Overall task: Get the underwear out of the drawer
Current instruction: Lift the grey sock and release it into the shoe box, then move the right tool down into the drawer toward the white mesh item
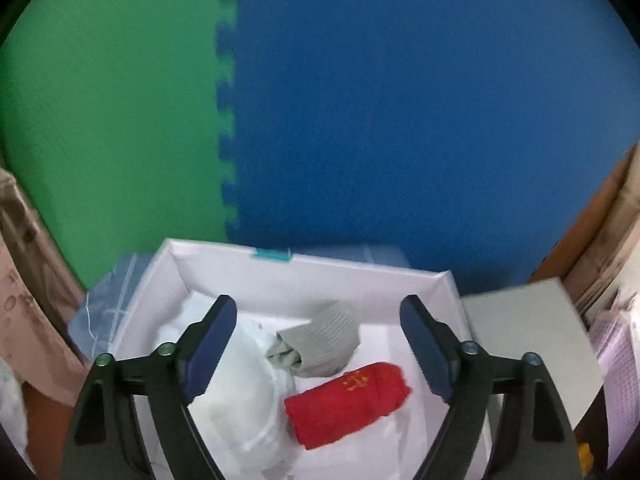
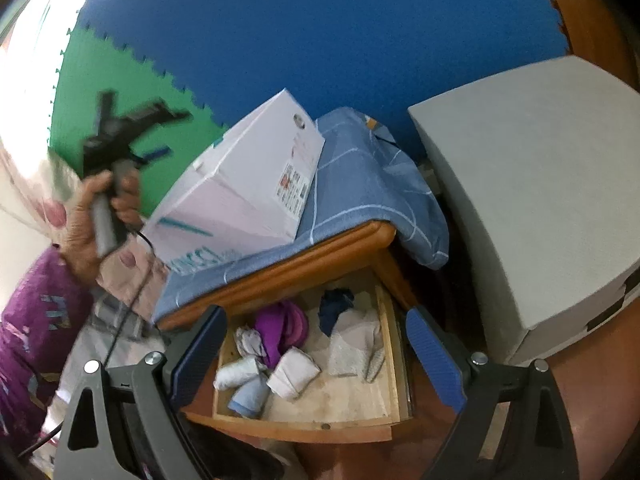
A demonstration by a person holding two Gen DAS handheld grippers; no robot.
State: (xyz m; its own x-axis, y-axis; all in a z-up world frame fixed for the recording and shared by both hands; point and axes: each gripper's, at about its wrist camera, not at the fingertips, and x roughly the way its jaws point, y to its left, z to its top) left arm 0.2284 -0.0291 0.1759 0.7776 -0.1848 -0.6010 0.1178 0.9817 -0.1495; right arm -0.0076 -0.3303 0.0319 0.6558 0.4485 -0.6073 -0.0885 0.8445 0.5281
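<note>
In the right wrist view the wooden drawer (image 2: 394,360) stands pulled open below the nightstand top. It holds several rolled and crumpled garments: purple (image 2: 282,330), dark blue (image 2: 334,308), white rolls (image 2: 296,372) and a light blue roll (image 2: 250,398). My right gripper (image 2: 316,354) is open and empty, above the drawer. My left gripper (image 1: 318,346) is open and empty over a white box (image 1: 308,272) that holds a red folded garment (image 1: 348,404), a grey ribbed one (image 1: 324,340) and white cloth (image 1: 240,400). The left gripper also shows in the right wrist view (image 2: 158,136), hand-held.
The white box (image 2: 240,188) rests on a blue checked cloth (image 2: 360,184) on the nightstand. A grey box (image 2: 532,188) stands to the right. A blue and green foam mat wall (image 2: 300,28) is behind. A person's purple sleeve (image 2: 36,340) is at left.
</note>
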